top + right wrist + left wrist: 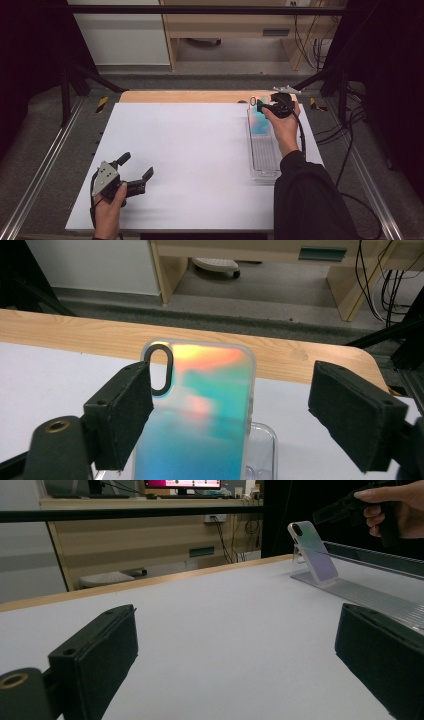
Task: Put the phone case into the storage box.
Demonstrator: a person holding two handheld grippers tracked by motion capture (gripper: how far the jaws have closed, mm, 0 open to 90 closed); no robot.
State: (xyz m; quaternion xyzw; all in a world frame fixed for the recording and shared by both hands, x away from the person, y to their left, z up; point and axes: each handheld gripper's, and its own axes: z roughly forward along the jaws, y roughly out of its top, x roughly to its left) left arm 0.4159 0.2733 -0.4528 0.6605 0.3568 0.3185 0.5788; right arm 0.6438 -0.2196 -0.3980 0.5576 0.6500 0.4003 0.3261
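An iridescent phone case [257, 119] [200, 405] with a clear rim leans upright at the far end of a long clear ribbed tray [264, 160] on the right of the white mat. My right gripper [263, 106] [235, 390] hovers at the case's top, open. The case stands between its jaws; the left jaw sits right at the edge by the camera cutout, and the right jaw stands well apart. My left gripper [136, 166] [240, 630] rests low over the mat's near left, open and with nothing between its jaws. From there the phone case [312, 552] and tray [370, 597] lie far off to the right.
The white mat [190, 150] covers the table, with a wooden strip [185, 96] along its far edge. Metal rails [45, 160] and black frame posts flank both sides. Cables [350, 130] trail at the right. A wooden desk [225, 30] stands behind.
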